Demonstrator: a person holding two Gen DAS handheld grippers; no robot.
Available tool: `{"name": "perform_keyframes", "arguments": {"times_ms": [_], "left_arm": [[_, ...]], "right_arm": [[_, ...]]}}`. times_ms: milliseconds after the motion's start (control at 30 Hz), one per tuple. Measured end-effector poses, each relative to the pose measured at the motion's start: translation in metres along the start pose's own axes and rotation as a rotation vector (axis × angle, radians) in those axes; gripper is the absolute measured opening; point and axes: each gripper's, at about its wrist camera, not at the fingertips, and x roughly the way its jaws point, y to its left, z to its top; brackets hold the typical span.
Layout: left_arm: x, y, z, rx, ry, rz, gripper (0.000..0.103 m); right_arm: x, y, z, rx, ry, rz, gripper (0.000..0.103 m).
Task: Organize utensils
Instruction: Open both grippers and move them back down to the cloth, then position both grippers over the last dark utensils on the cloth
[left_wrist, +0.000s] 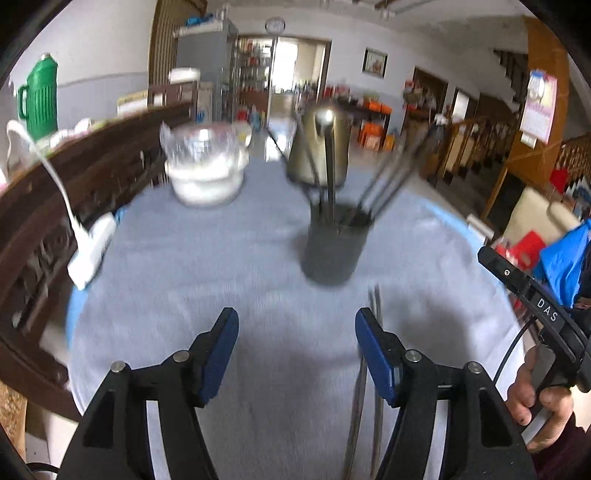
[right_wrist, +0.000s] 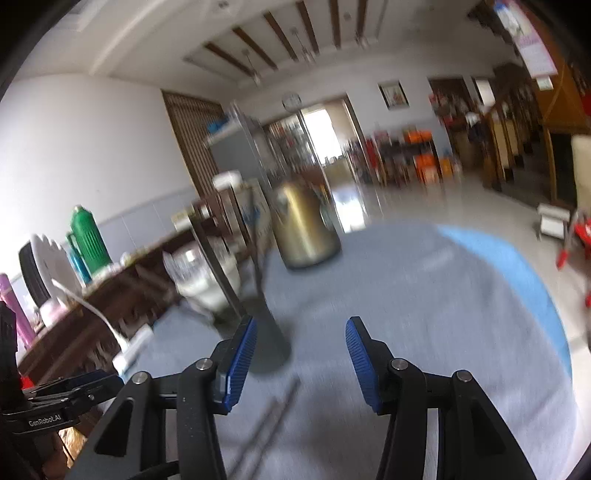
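Left wrist only: perhaps chopsticks (left_wrist: 375, 373).

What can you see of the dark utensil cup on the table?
The dark utensil cup is a plain, round, grey-black holder with a matte look, standing upright on the grey tablecloth in front of the brass-coloured kettle. Its open top holds several long, thin, dark utensils that lean outward past the rim. Motion blur hides finer detail. Neither gripper touches it. Two thin sticks lie on the cloth just near of it; contact with its base cannot be told.
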Motion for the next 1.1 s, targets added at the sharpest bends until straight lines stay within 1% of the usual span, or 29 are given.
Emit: {"name": "perform_keyframes", "arguments": {"times_ms": [100, 200, 233, 433, 567, 800, 1100], "left_arm": [[0.010, -0.003, -0.020, 0.004, 0.061, 0.004, 0.067], [0.012, -0.010, -0.032, 0.035, 0.087, 0.023, 0.067], [0.012, -0.012, -0.034, 0.053, 0.092, 0.042, 0.067], [0.012, -0.012, -0.035, 0.089, 0.097, 0.119, 0.067], [0.011, -0.011, -0.033, 0.100, 0.087, 0.148, 0.067], [0.013, -0.006, -0.035, 0.096, 0.090, 0.173, 0.067], [0.017, -0.001, -0.038, 0.081, 0.104, 0.174, 0.067]], "right_arm": [[-0.001, -0.017, -0.022, 0.040, 0.053, -0.012, 0.054], [-0.003, -0.029, -0.037, 0.062, 0.102, -0.006, 0.054], [-0.003, -0.031, -0.041, 0.063, 0.113, -0.004, 0.054], [-0.010, -0.030, -0.044, 0.057, 0.125, 0.013, 0.054], [-0.004, -0.016, -0.045, 0.045, 0.131, 0.022, 0.054], [-0.002, -0.002, -0.050, 0.024, 0.149, 0.039, 0.054], [0.004, 0.009, -0.057, 0.005, 0.176, 0.048, 0.054]]}}
